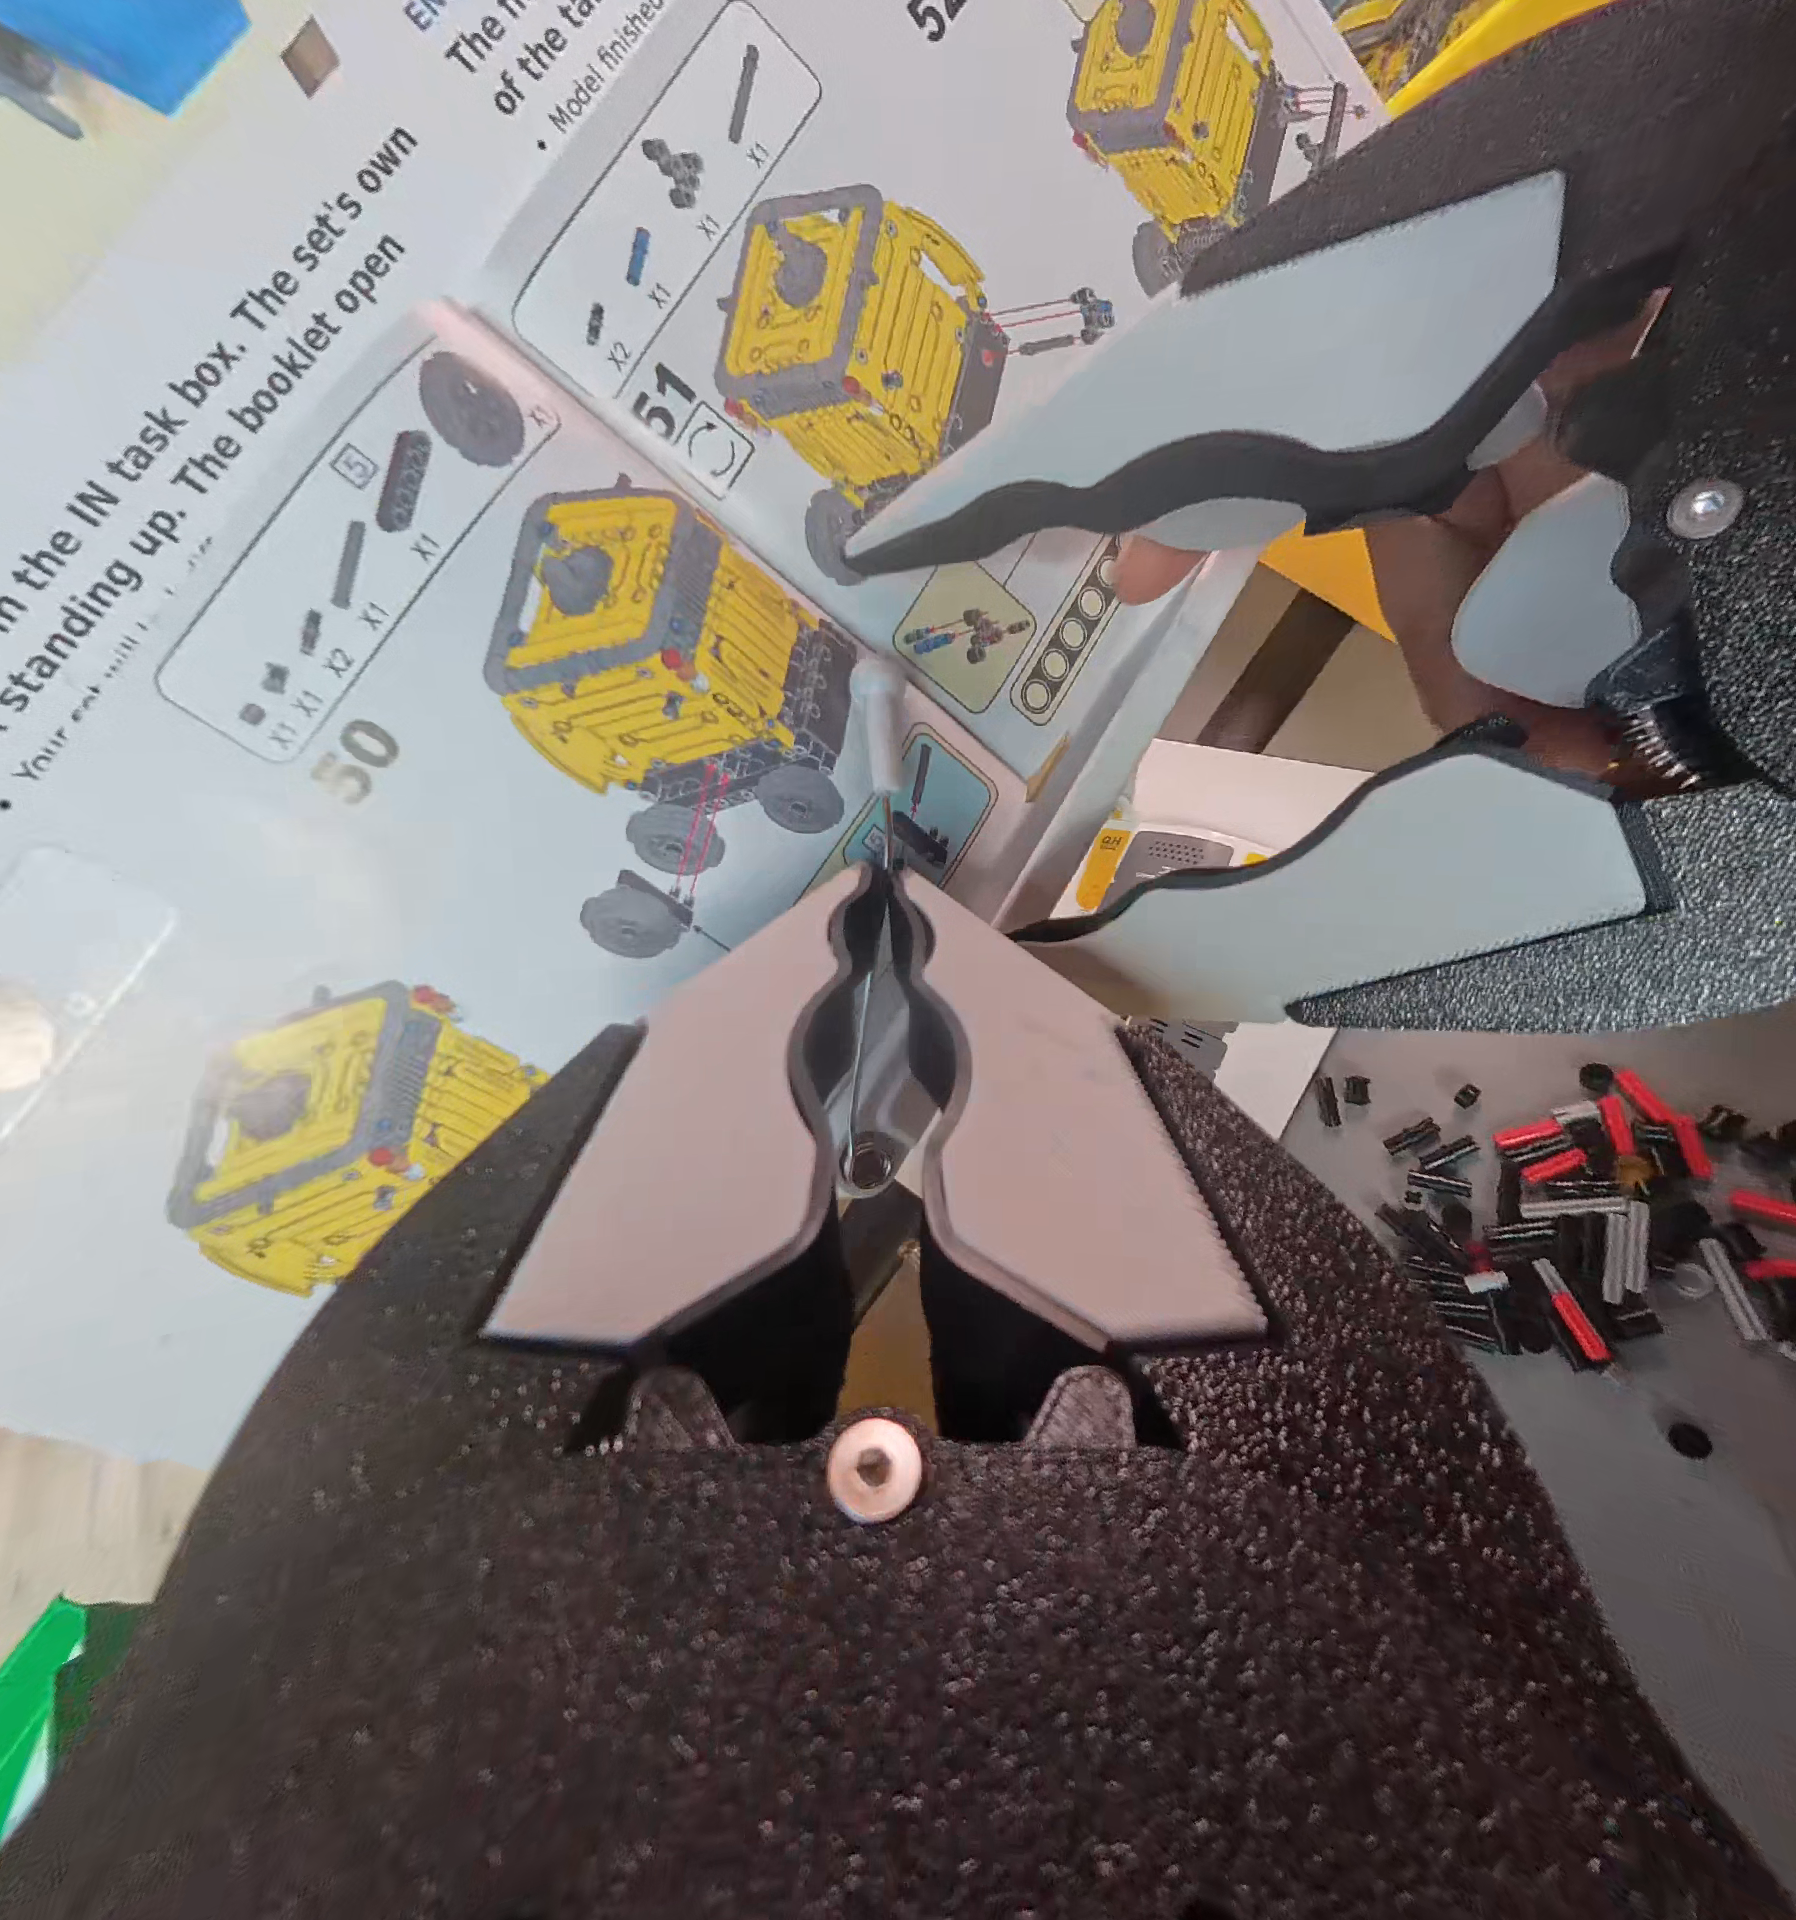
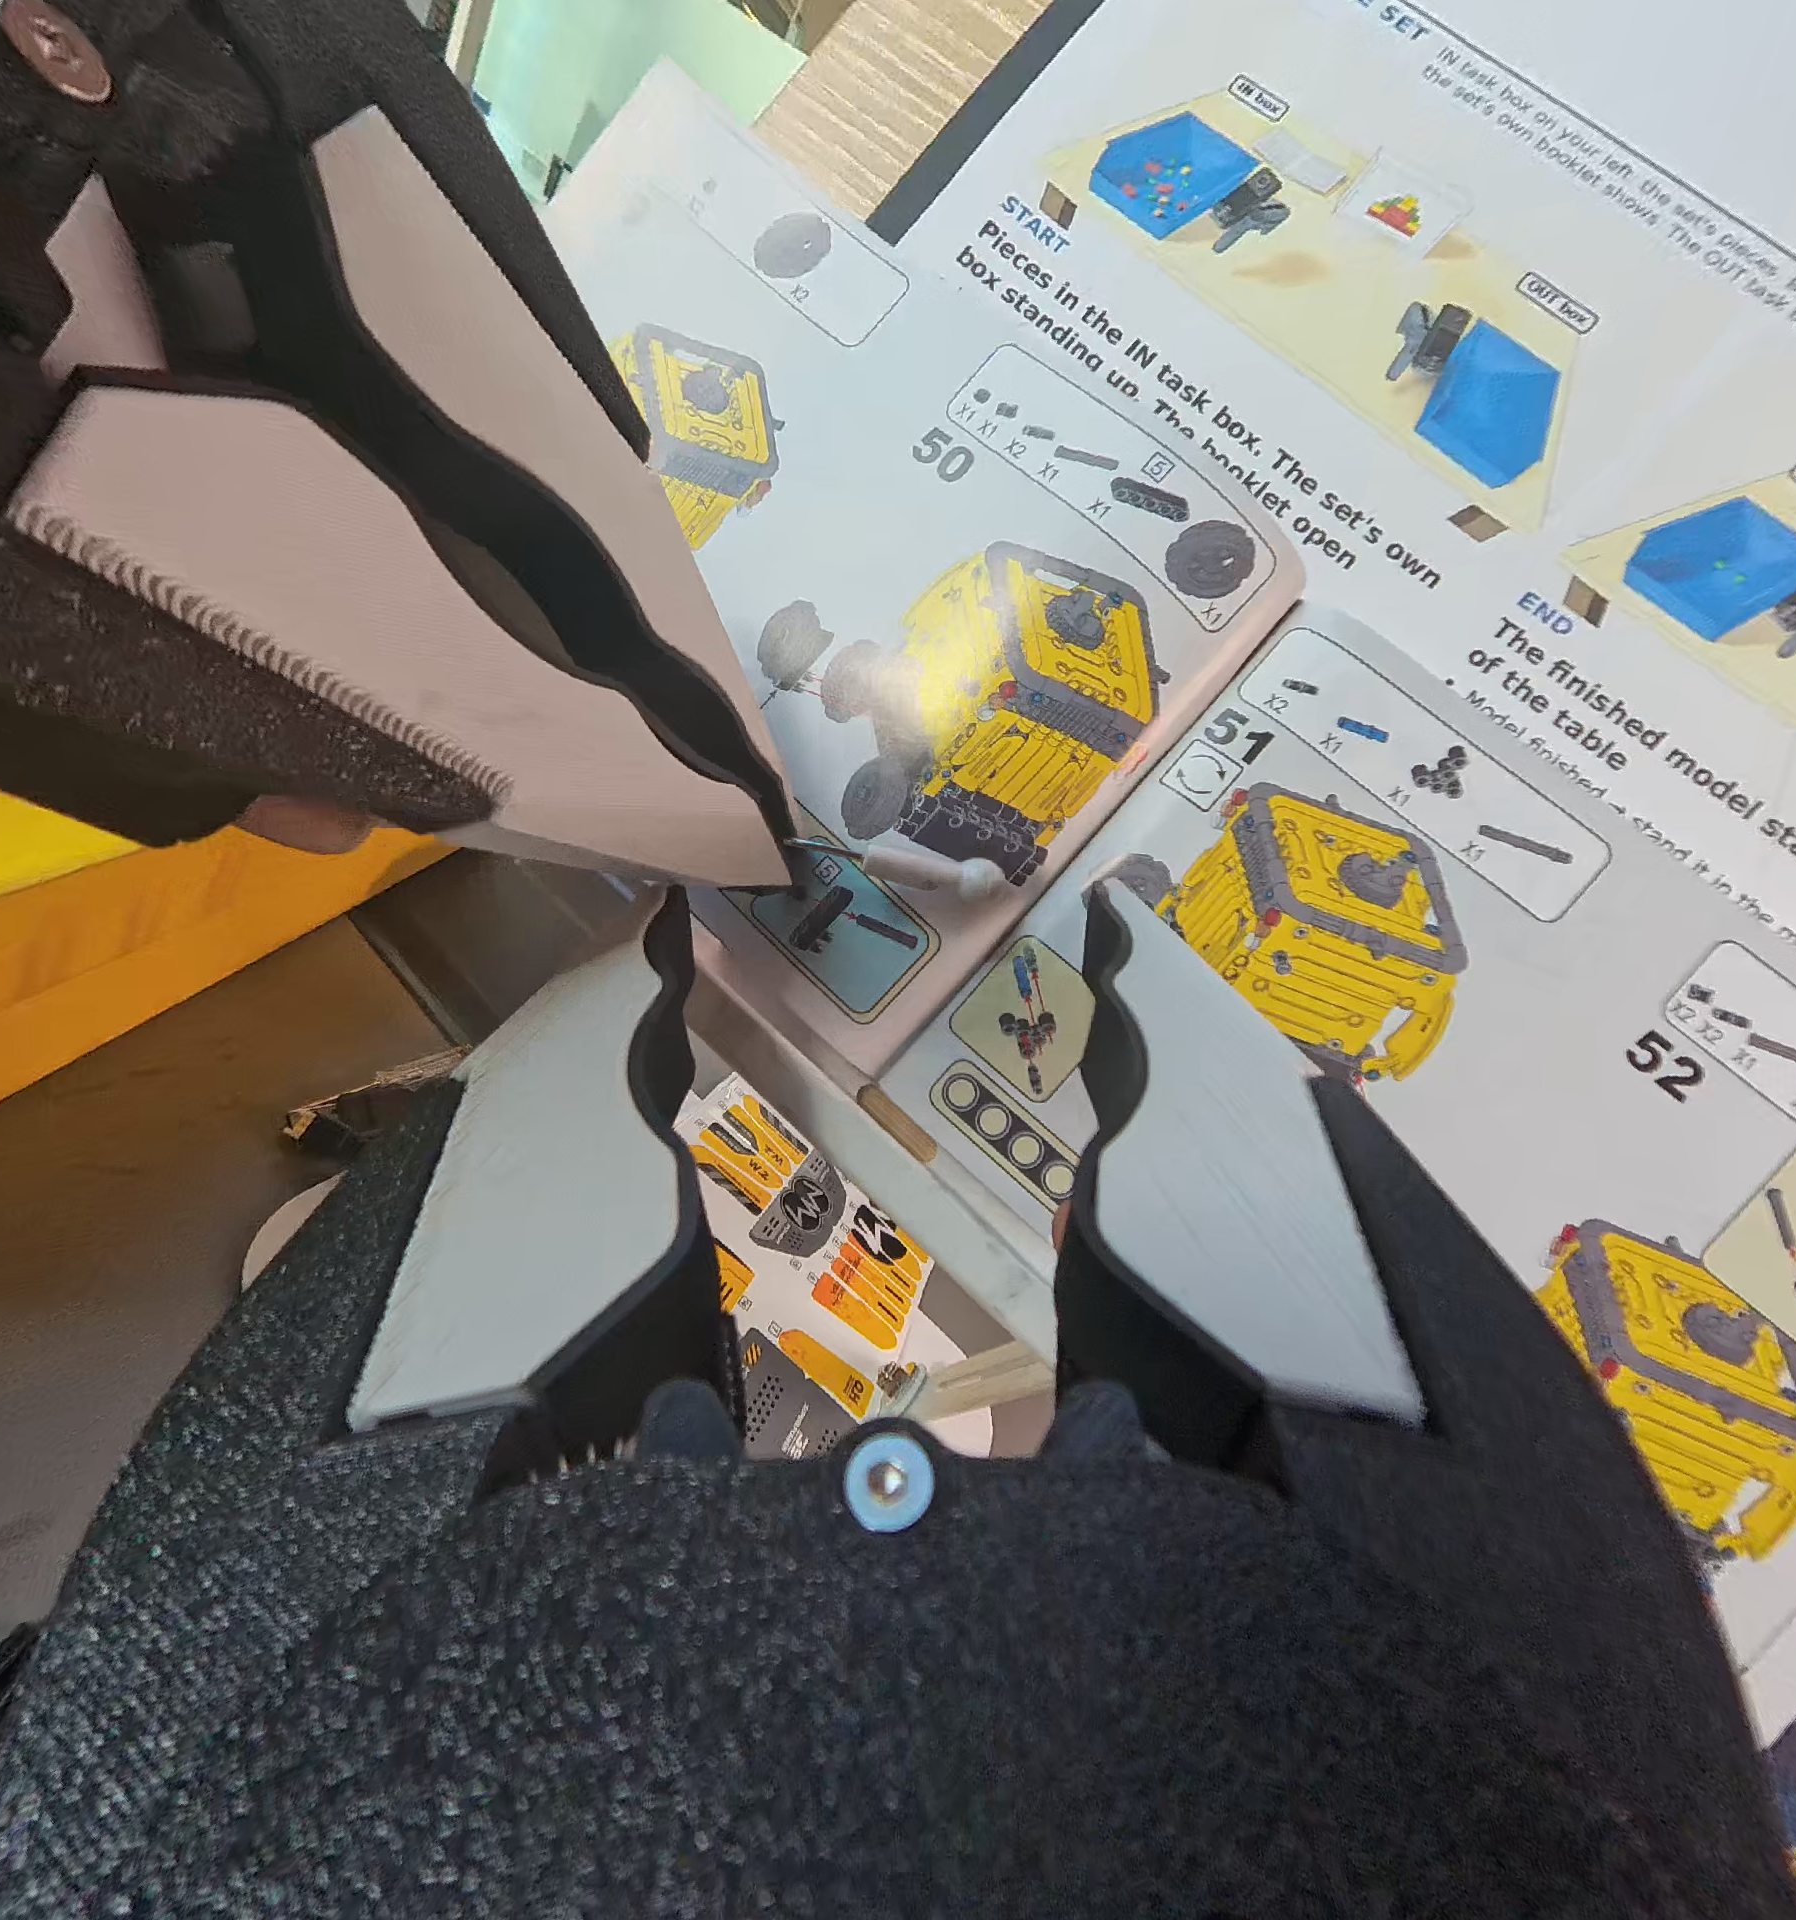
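Note:
My left gripper [image 1: 878, 883] is shut on a thin metal pin [image 1: 871, 997] with a white cap [image 1: 878, 717]. The wire runs between the pads and the cap sticks out past the tips. It hovers just over the open instruction booklet [image 1: 613, 644], which shows yellow vehicle pictures. In the right wrist view the left gripper [image 2: 795, 878] comes in from the upper left, with the white-capped pin [image 2: 935, 873] pointing across the booklet [image 2: 977, 644]. My right gripper [image 2: 878, 914] is open and empty at the booklet's lower edge, a little apart from the pin. It also shows open in the left wrist view [image 1: 935, 743].
A pile of small black, red and grey pieces [image 1: 1600, 1226] lies on a grey surface at the right. A sticker sheet [image 2: 821, 1247] lies below the booklet stand. A yellow box [image 2: 94, 935] is at the left. A large printed sheet [image 2: 1496, 312] stands behind the booklet.

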